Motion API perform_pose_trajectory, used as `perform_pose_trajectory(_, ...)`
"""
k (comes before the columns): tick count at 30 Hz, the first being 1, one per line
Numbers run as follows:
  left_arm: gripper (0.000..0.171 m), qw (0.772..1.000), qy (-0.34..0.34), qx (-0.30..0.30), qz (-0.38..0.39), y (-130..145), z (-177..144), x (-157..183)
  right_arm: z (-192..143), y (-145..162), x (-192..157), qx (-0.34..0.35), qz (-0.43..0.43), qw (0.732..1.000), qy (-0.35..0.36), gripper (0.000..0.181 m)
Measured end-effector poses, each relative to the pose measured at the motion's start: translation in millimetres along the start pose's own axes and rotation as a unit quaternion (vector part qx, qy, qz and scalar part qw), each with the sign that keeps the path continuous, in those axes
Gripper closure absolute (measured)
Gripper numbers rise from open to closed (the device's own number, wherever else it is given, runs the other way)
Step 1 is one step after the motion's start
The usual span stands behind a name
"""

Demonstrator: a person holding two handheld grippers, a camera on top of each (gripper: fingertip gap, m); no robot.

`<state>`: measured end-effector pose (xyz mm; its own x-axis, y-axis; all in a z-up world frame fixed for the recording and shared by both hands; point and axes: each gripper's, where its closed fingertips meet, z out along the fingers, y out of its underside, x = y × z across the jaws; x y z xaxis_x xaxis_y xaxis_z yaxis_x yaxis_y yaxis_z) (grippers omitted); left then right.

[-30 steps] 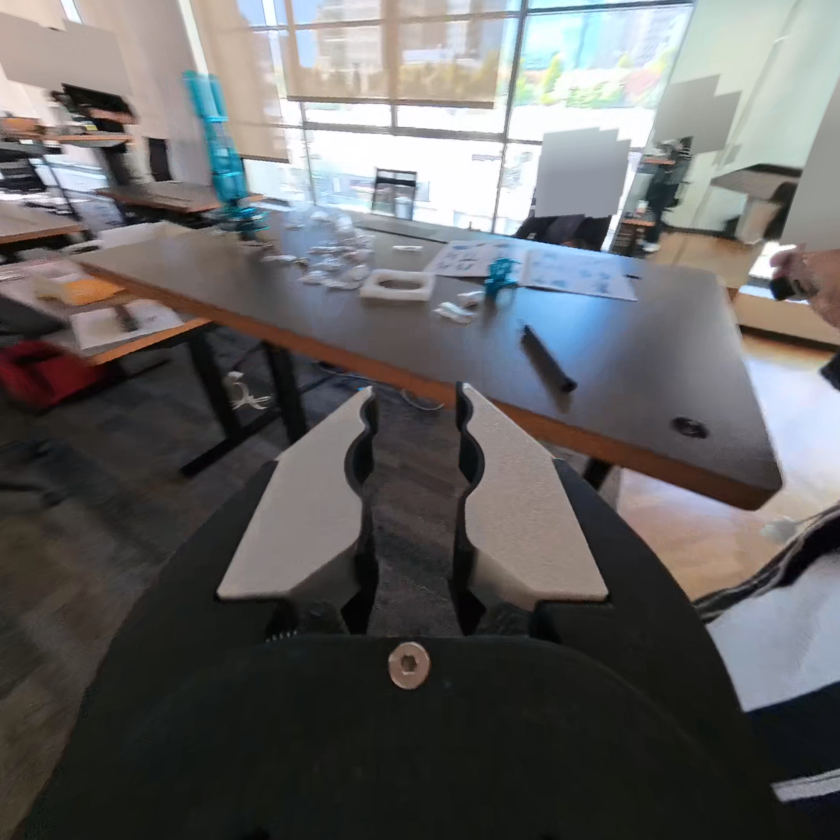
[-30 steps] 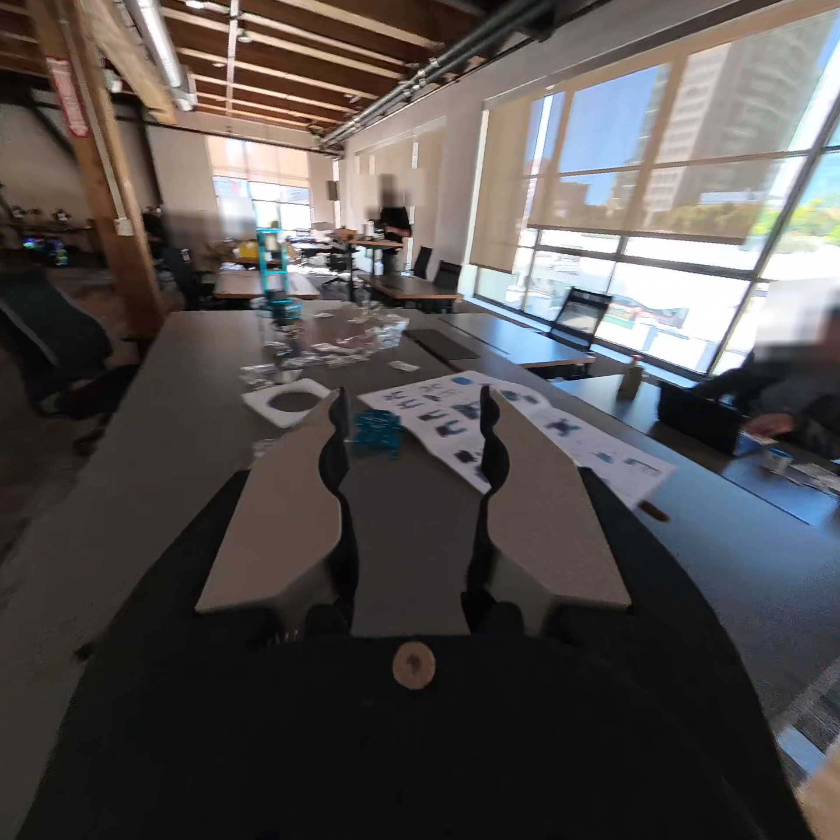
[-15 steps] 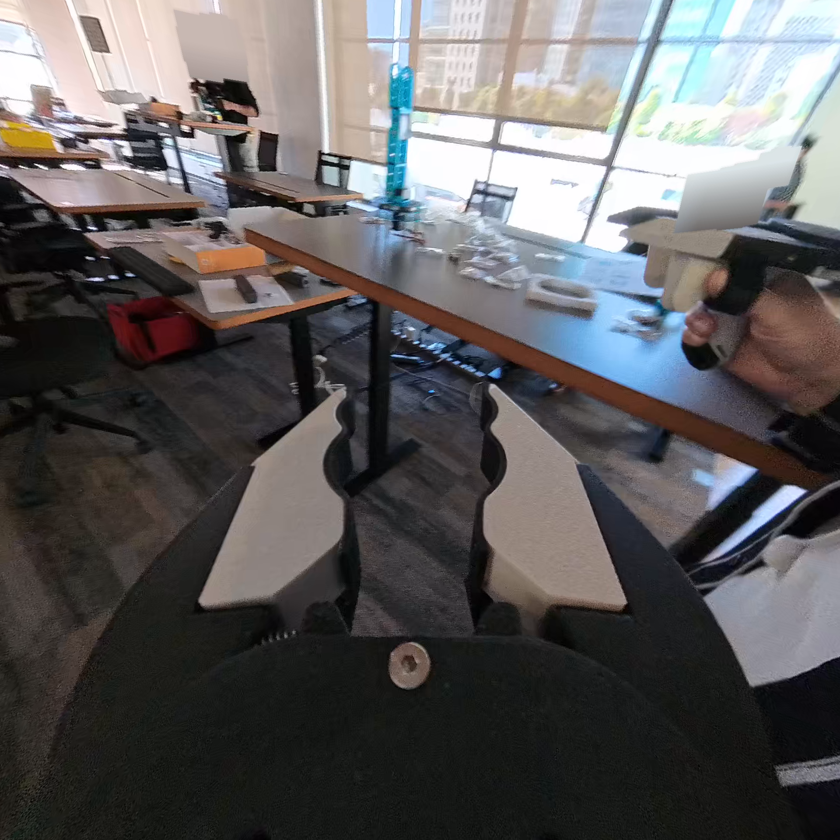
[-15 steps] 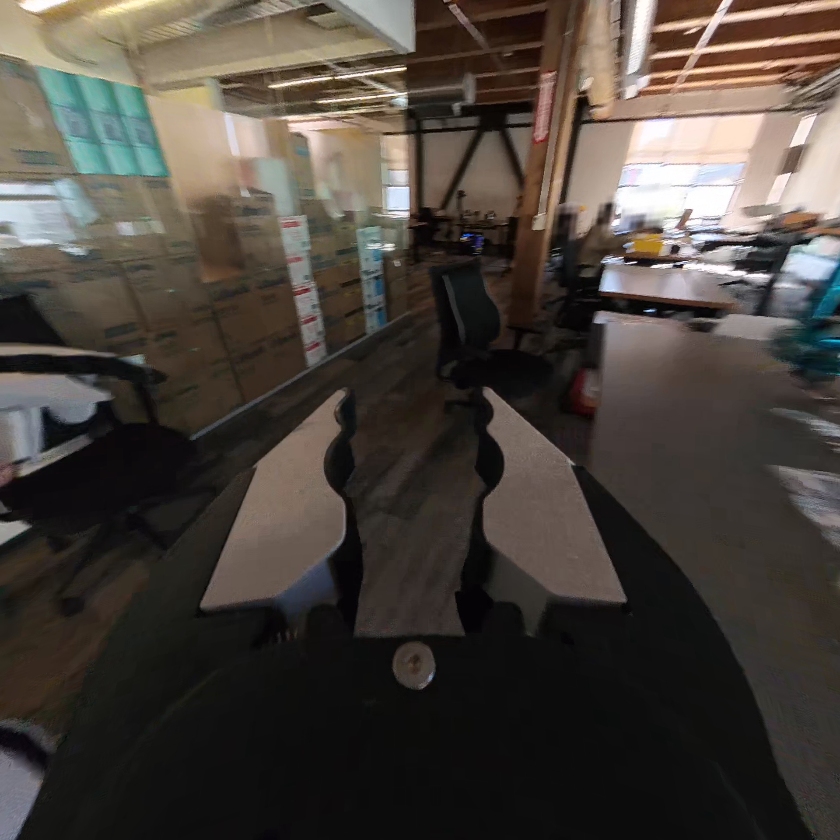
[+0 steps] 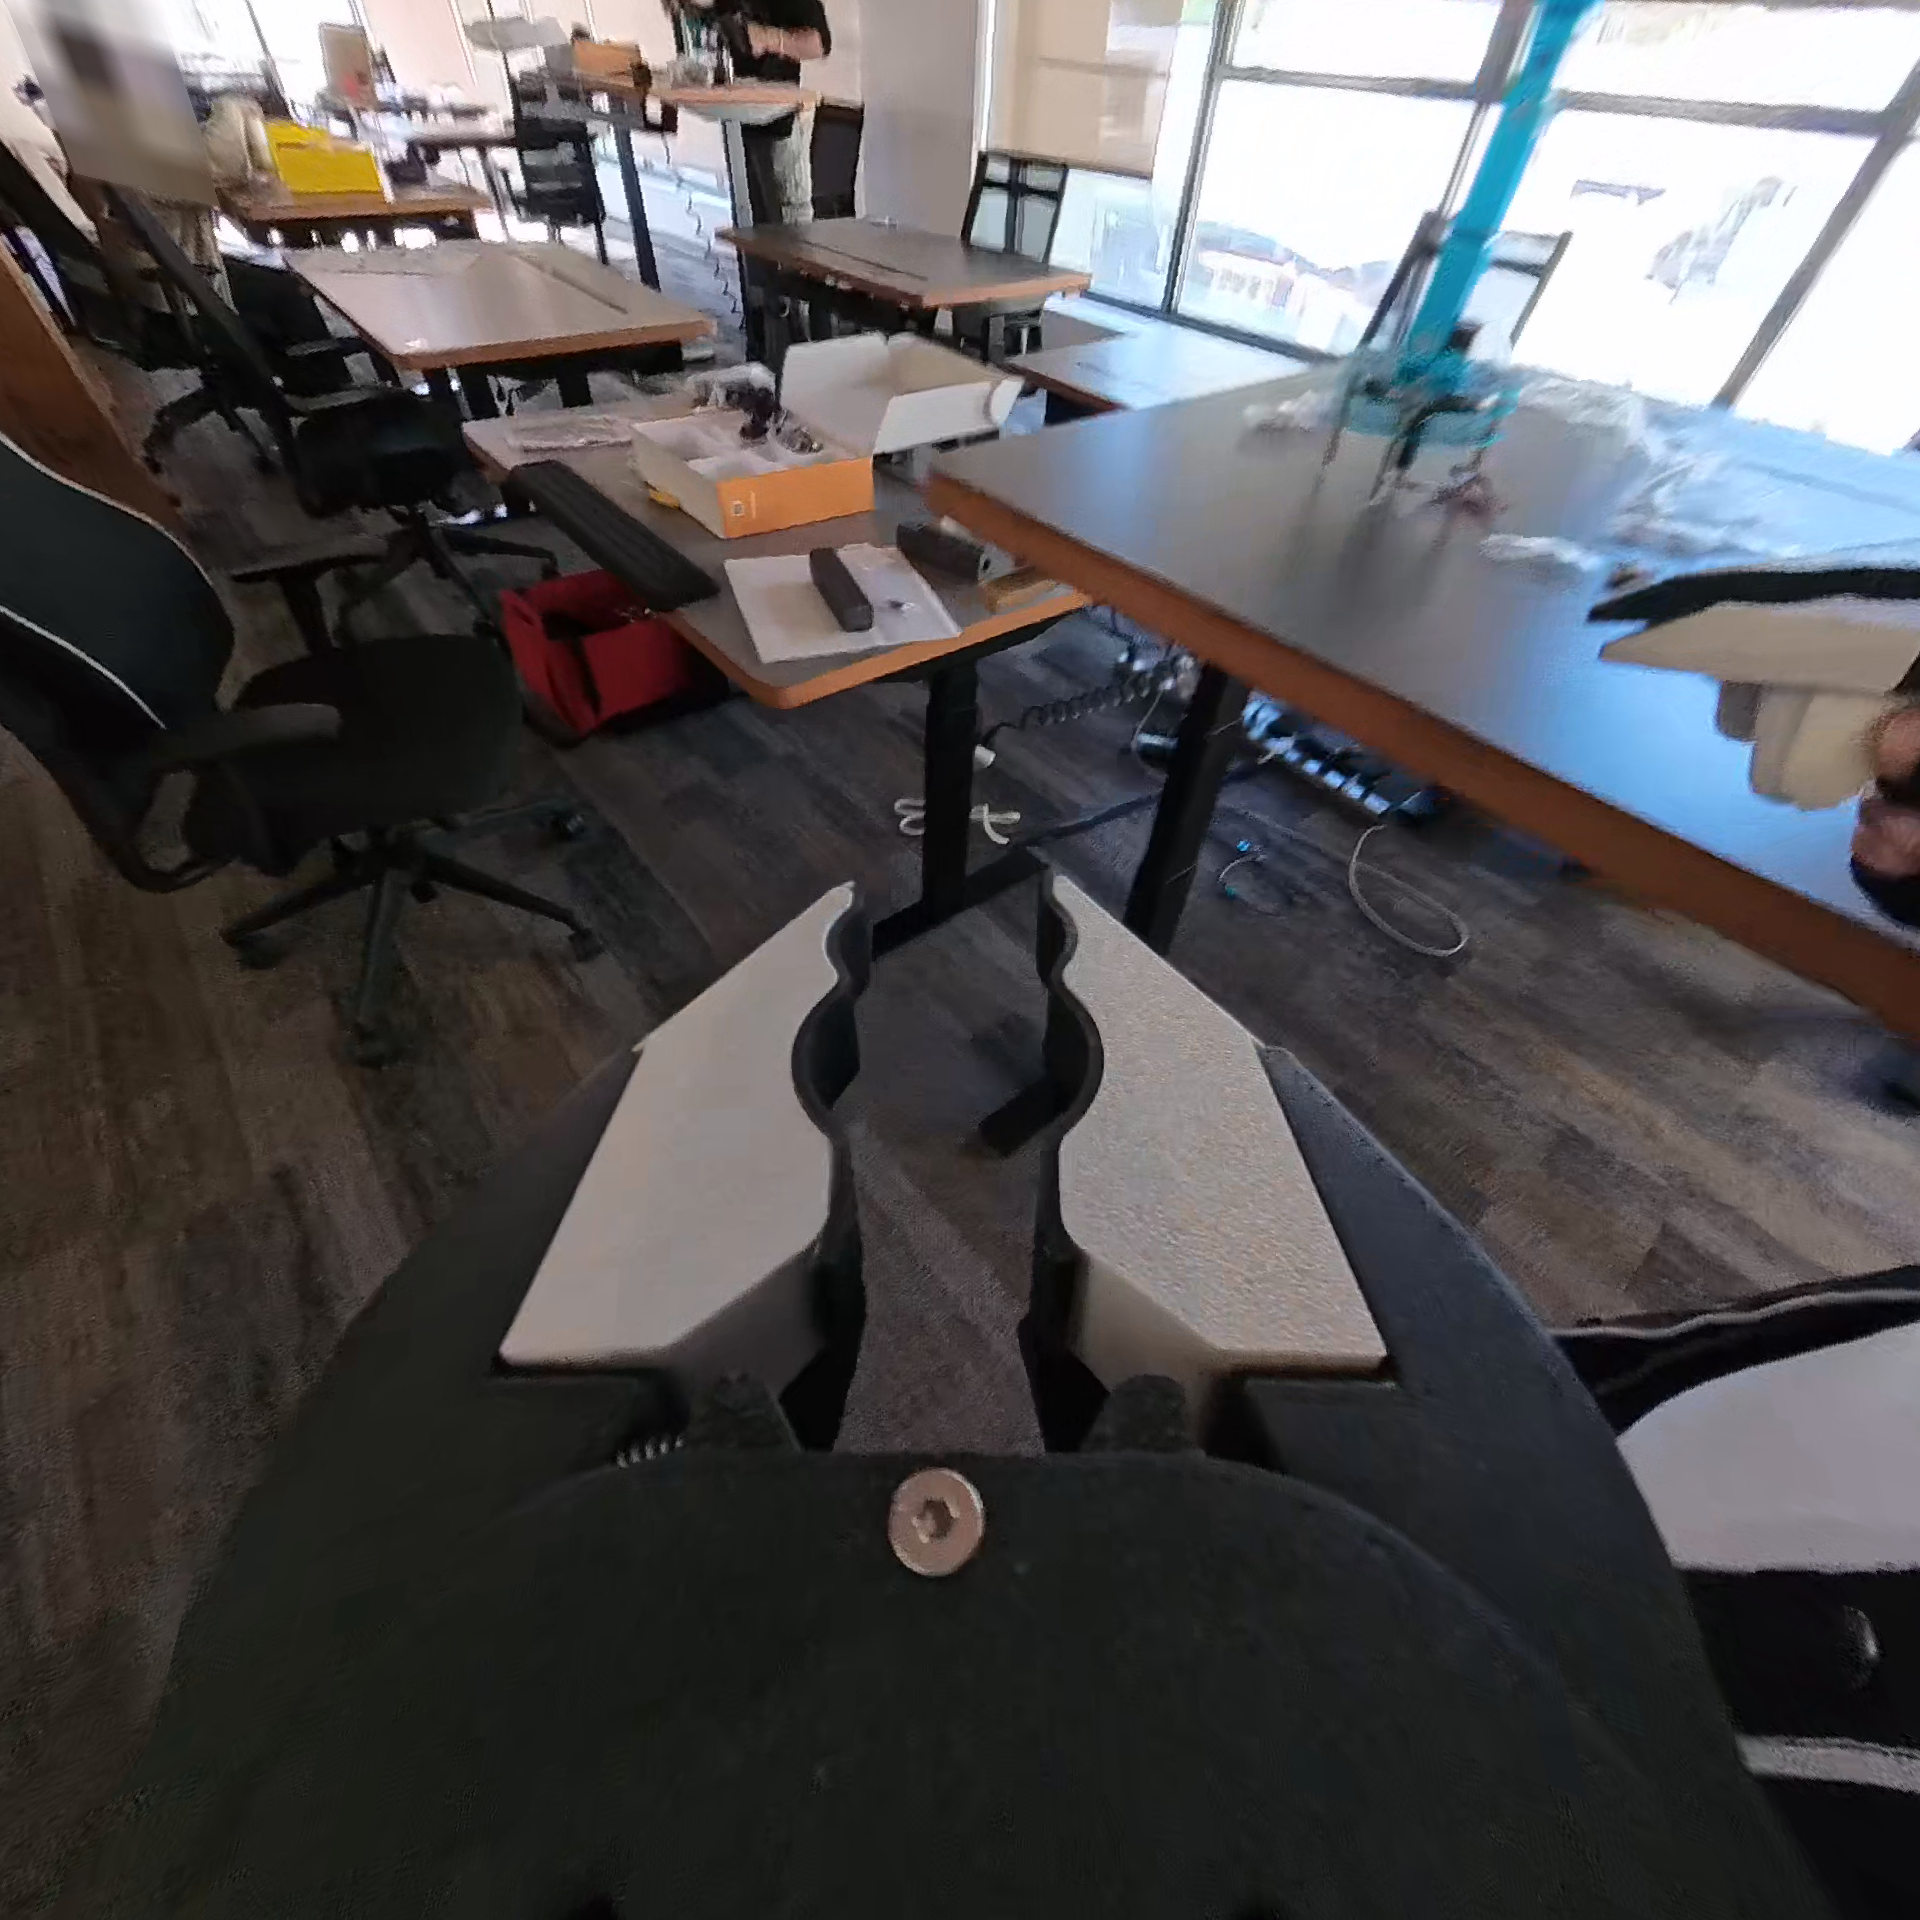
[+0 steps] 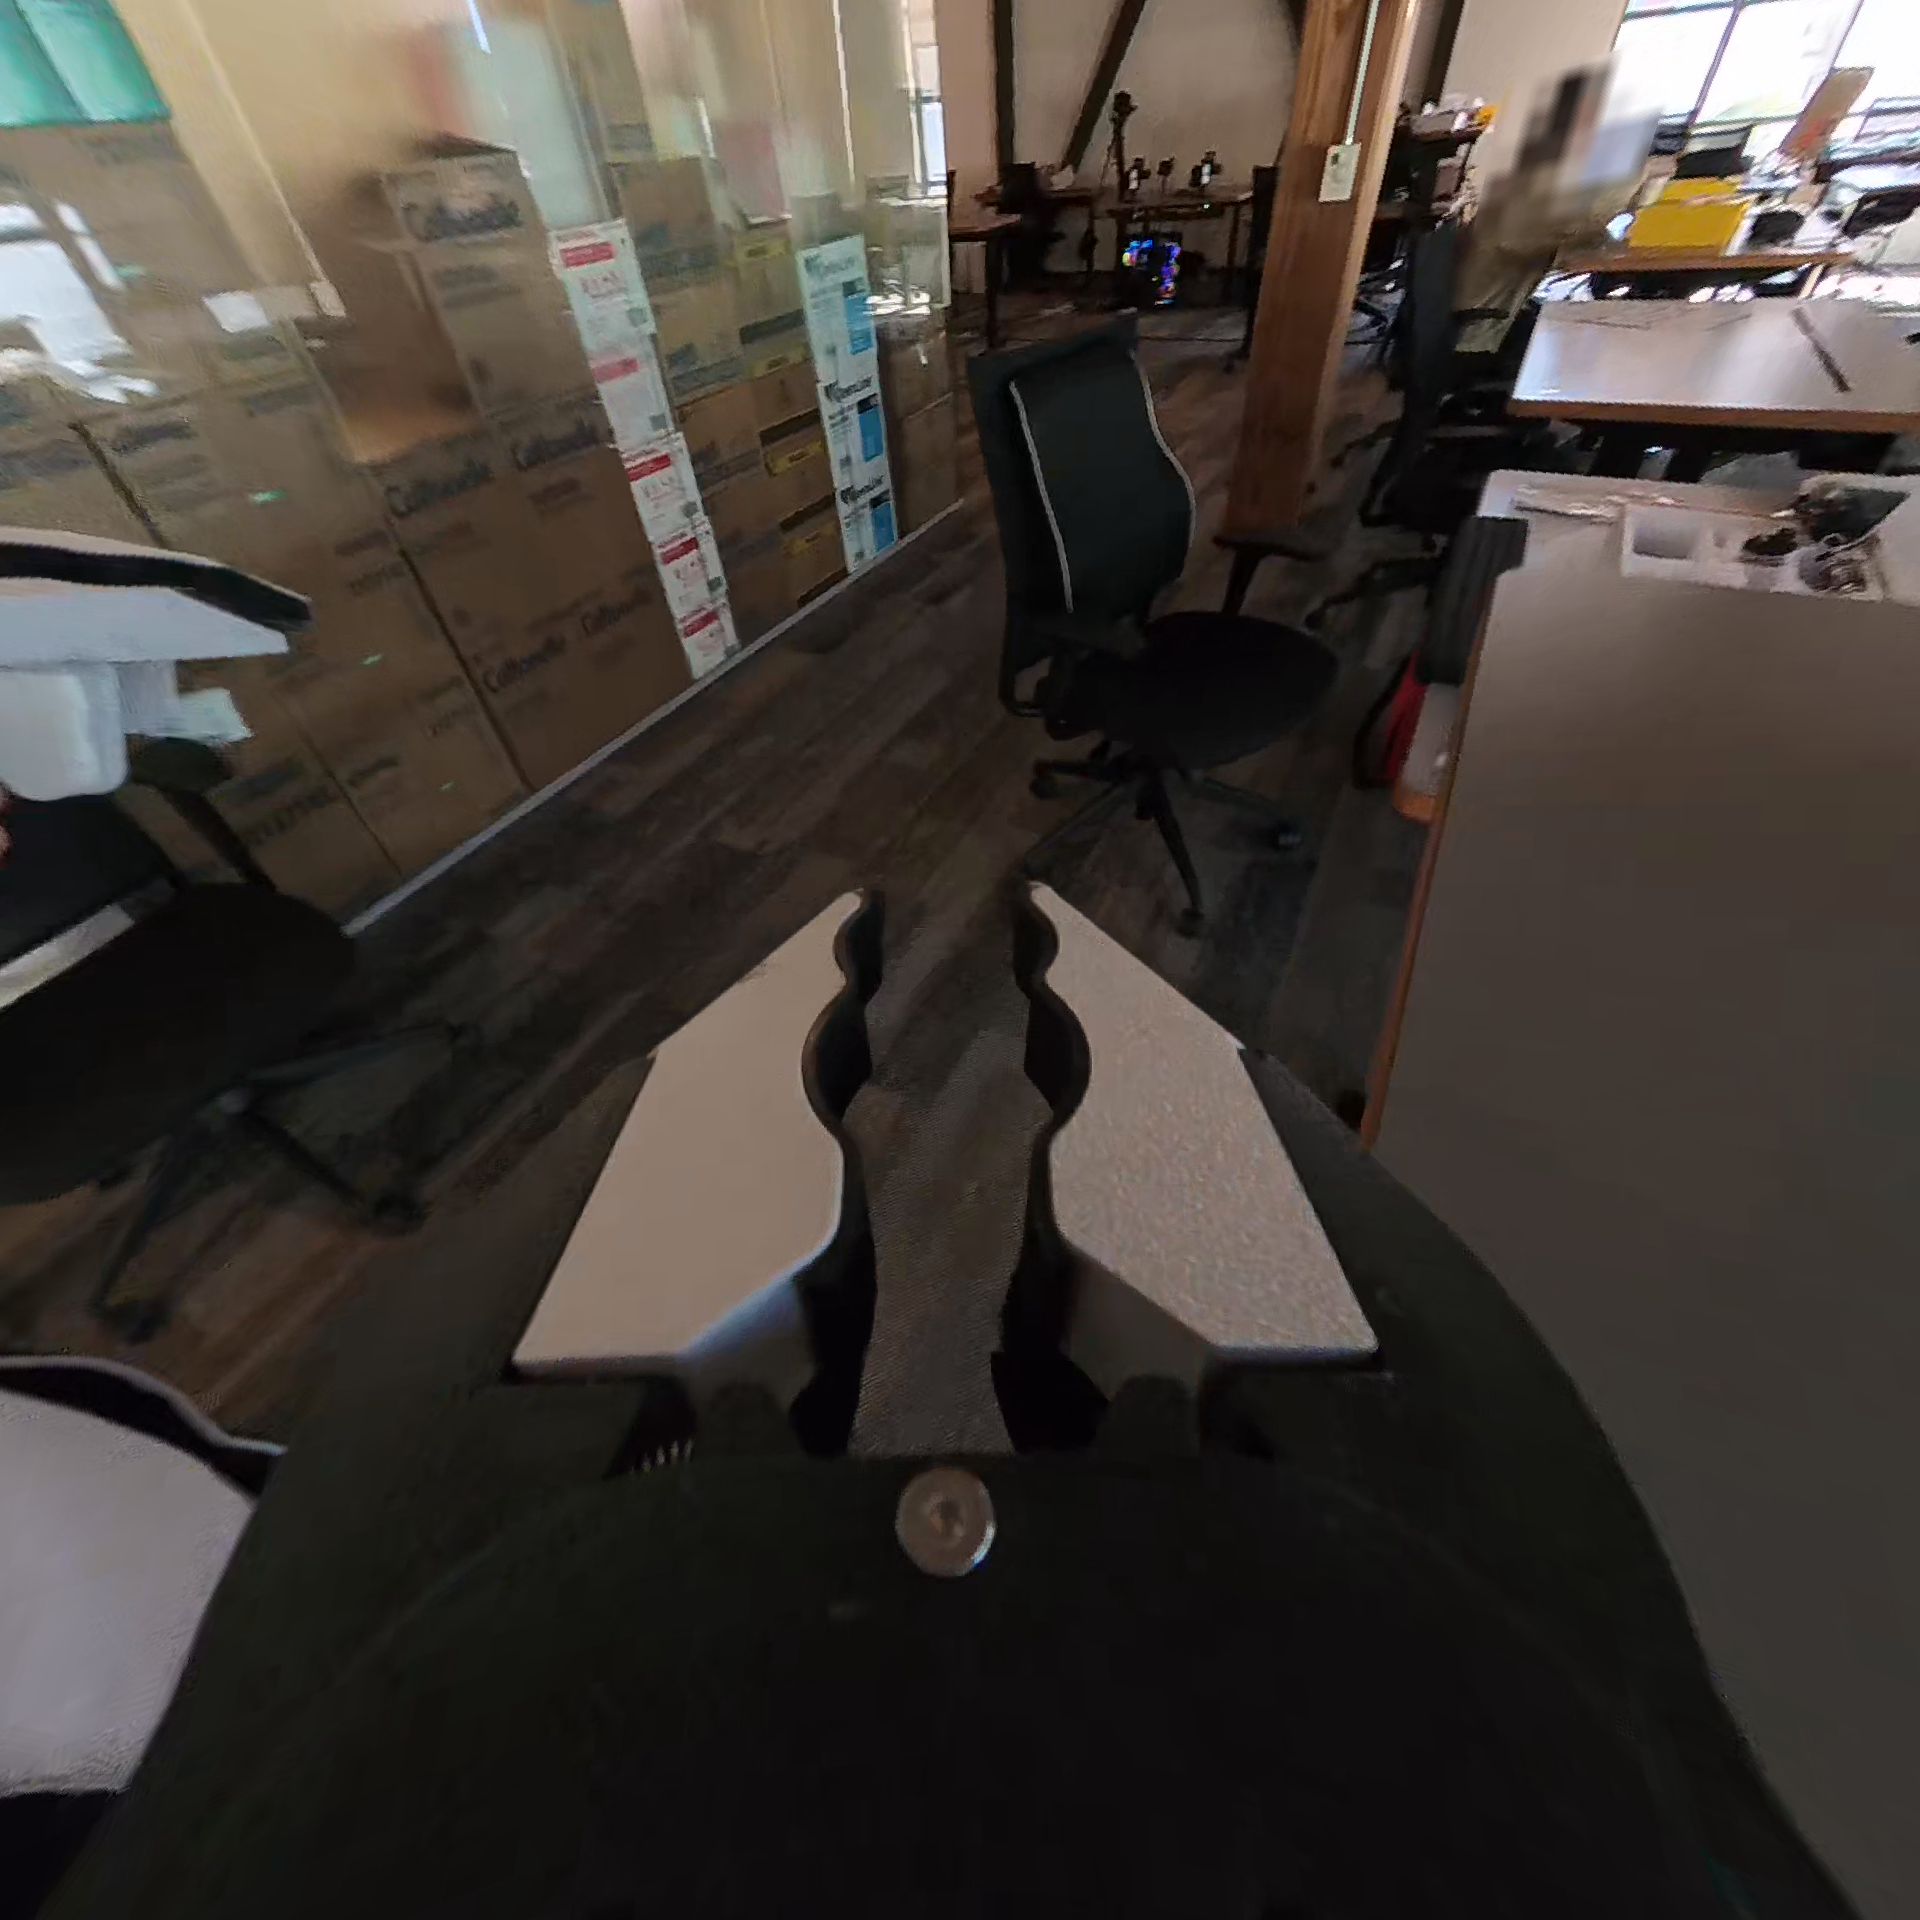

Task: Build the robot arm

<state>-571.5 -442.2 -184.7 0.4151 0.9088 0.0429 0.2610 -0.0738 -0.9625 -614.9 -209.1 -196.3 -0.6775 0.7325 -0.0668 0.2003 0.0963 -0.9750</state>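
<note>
My left gripper (image 5: pixel 951 914) is open and empty, held in the air above the dark floor, left of a dark table (image 5: pixel 1351 540). A blue tower model (image 5: pixel 1455 260) stands on that table among blurred clear wrappers. The right gripper shows at the right edge of the left wrist view (image 5: pixel 1766 644), held by a hand. My right gripper (image 6: pixel 945 914) is open with nothing between its fingers, pointing over the floor toward a black office chair (image 6: pixel 1122 582). The left gripper shows at the left edge of the right wrist view (image 6: pixel 114 644).
A lower desk (image 5: pixel 831 644) carries an orange-sided box (image 5: pixel 758 478), a black keyboard and papers. A red bag (image 5: pixel 592 644) sits under it. A black chair (image 5: pixel 208 727) stands at left. Stacked cardboard boxes (image 6: pixel 468 468) line a wall; a wooden post (image 6: pixel 1309 260) stands behind. Tip to tip, the grippers are about 25 centimeters apart.
Both views have swung left, away from the dark table toward the floor and room. Both grippers' jaws have narrowed since half a second ago, with nothing between them.
</note>
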Motion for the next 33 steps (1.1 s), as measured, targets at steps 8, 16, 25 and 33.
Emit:
perform_pose_trajectory(8,0.145,0.999,0.041,-0.025,0.003,-3.9,108.5,-165.5,201.8,-27.6,46.4,-0.005,-0.052,0.998,0.044,0.165)
perform_pose_trajectory(16,0.145,0.992,0.109,-0.043,0.052,-74.3,238.7,-297.3,354.5,-45.7,88.1,-0.072,-0.073,0.990,0.094,0.165)
perform_pose_trajectory(25,0.149,0.991,0.134,-0.009,0.018,-114.7,409.3,-377.1,495.4,-44.9,219.4,-0.105,-0.044,0.988,0.108,0.163)
perform_pose_trajectory(33,0.150,0.991,0.132,-0.010,0.019,-165.3,551.0,-438.8,623.5,-76.7,355.0,-0.107,-0.001,0.987,0.121,0.157)
